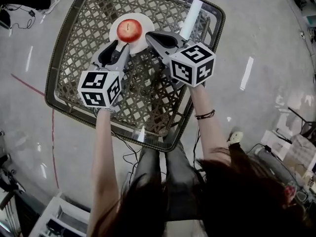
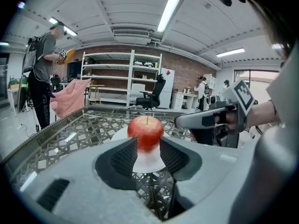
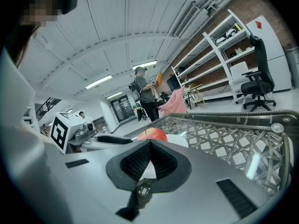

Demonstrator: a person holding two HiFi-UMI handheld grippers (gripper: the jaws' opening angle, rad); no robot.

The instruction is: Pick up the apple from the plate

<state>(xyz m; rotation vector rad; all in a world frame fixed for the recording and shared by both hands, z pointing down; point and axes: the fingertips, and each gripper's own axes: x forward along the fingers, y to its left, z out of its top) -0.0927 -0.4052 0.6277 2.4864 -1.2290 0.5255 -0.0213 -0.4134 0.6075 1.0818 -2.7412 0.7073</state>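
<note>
Apple (image 1: 129, 30), red with a short stem, sits upright in the middle of a round white plate (image 1: 143, 21). The plate rests on the far part of the woven lattice surface (image 1: 84, 43).

The left hand-held gripper (image 1: 123, 46) points at the apple from the near side, its tips over the plate's near rim. Its jaws are released, standing a little apart. In the left gripper view the apple (image 2: 145, 129) shows in the gap just past the tips, with neither pad pressing on it.

The right hand-held gripper (image 1: 148, 33) lies just beside the plate's right edge. It is clenched and empty: in the right gripper view its pads meet, with the apple (image 3: 152, 134) beyond them to the left.

A white tube (image 1: 191, 15) lies on the surface to the right, near the far corner.
</note>
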